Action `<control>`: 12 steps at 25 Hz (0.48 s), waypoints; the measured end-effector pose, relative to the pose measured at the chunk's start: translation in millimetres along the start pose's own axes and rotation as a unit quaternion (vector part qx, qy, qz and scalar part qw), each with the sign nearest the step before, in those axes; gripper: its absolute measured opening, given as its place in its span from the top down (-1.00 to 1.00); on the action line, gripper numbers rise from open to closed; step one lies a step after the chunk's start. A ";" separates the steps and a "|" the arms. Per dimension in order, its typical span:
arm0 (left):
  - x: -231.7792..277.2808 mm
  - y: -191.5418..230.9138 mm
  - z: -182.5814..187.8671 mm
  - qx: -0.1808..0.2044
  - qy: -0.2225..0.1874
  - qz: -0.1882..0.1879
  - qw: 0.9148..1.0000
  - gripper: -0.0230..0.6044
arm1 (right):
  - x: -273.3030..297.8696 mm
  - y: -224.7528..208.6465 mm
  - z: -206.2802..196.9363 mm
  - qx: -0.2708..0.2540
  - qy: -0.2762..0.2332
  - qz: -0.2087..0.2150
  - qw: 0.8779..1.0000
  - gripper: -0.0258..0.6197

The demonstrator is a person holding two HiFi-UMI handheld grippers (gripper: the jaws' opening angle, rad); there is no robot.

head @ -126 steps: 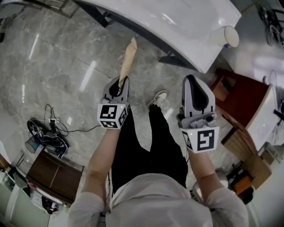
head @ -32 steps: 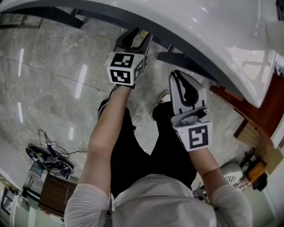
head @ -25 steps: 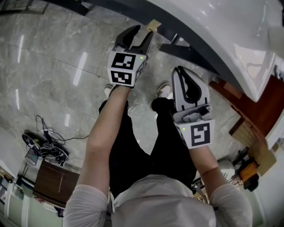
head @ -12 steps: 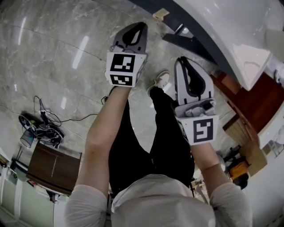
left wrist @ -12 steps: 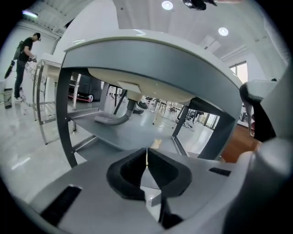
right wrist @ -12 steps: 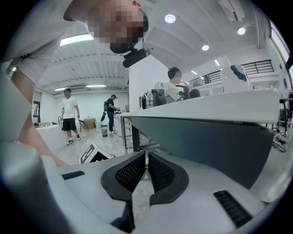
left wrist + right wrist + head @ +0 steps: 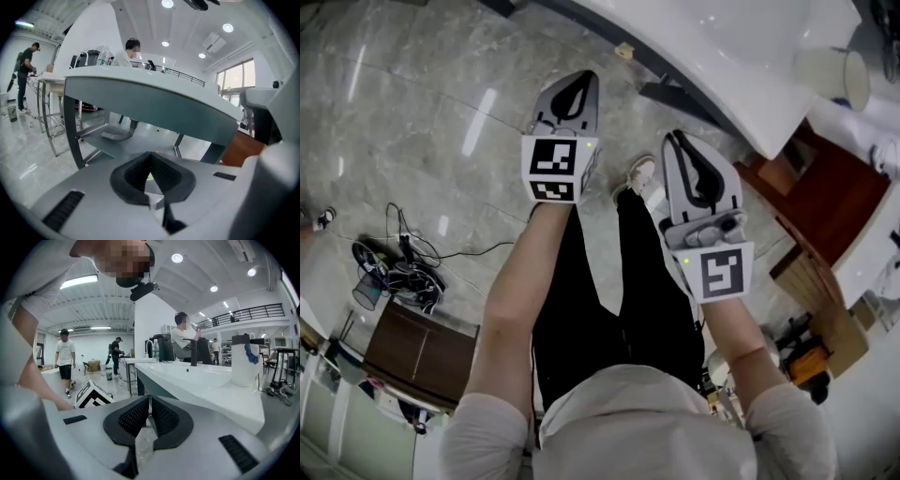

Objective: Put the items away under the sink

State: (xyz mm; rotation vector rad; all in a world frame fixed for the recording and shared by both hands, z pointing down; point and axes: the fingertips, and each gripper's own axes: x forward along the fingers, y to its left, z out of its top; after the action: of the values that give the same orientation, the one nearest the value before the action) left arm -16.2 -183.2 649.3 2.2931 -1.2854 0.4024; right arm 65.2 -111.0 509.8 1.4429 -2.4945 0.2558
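Tan and small, the one item (image 7: pixel 625 50) in sight shows only as a stub poking out from under the front rim of the white sink (image 7: pixel 741 42), just beside the dark frame (image 7: pixel 675 94) below it. So little of it shows that you cannot read its long axis or which way it points, and what it rests on is hidden.

You hold two tools, both on your side of the sink and clear of it, above the grey marble floor (image 7: pixel 422 122). Your left tool (image 7: pixel 577 79) points toward the sink's rim, near the tan stub but apart from it. Its jaws have just been closing and stand clenched together with nothing between them. Your right tool (image 7: pixel 678 142) sits beside it, near the sink's corner, also pointing toward the sink, its jaws pressed together and empty.

On the sink's top, at its right end, stands one white cylinder (image 7: pixel 832 75), upright. The left gripper view shows one grey shelf (image 7: pixel 108 143) under the sink.
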 end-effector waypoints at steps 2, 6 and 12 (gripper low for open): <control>-9.3 0.2 8.4 0.001 0.002 0.004 1.000 0.92 | -0.1 -3.7 12.8 -0.004 -0.005 -0.002 1.000 0.78; -25.7 1.9 22.5 -0.006 -0.006 0.017 1.000 0.92 | -4.2 -7.1 33.3 0.002 -0.014 -0.003 1.000 0.78; -50.0 1.9 61.2 -0.003 -0.032 0.020 0.999 0.92 | -7.0 -7.2 53.8 -0.001 -0.020 0.003 1.000 0.78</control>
State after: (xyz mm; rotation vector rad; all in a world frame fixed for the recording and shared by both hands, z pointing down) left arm -42.2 -181.2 574.7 2.2959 -1.3628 0.3421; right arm 68.1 -123.4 456.5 1.4524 -2.5300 0.2275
